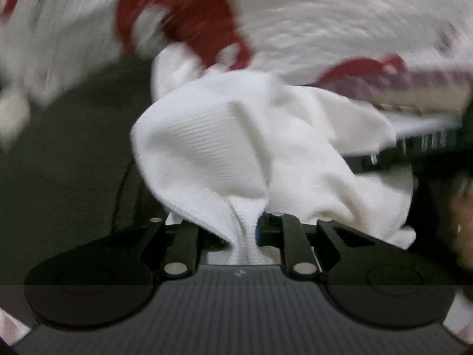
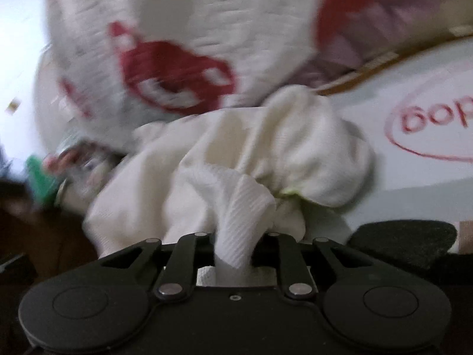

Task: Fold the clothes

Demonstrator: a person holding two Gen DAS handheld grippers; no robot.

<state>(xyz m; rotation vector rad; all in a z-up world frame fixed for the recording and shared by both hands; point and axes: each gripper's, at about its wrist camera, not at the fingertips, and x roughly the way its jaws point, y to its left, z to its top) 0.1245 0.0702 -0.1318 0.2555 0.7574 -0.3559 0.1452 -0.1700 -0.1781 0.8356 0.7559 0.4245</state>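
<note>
A white ribbed garment (image 1: pixel 236 148) bunches up right in front of the left wrist camera. My left gripper (image 1: pixel 245 230) is shut on a fold of it, and the cloth hides the fingertips. In the right wrist view the same white garment (image 2: pixel 266 159) is gathered in a lump. My right gripper (image 2: pixel 236 245) is shut on another fold, which hangs down between the jaws. The fingertips are hidden by the cloth.
A white bedspread with red prints (image 1: pixel 340 23) lies behind, blurred; it also shows in the right wrist view (image 2: pixel 177 29). A white surface with a red oval logo (image 2: pixel 428 124) is at the right. A green item (image 2: pixel 38 174) lies at the left. Dark floor (image 1: pixel 74 148) is at the left.
</note>
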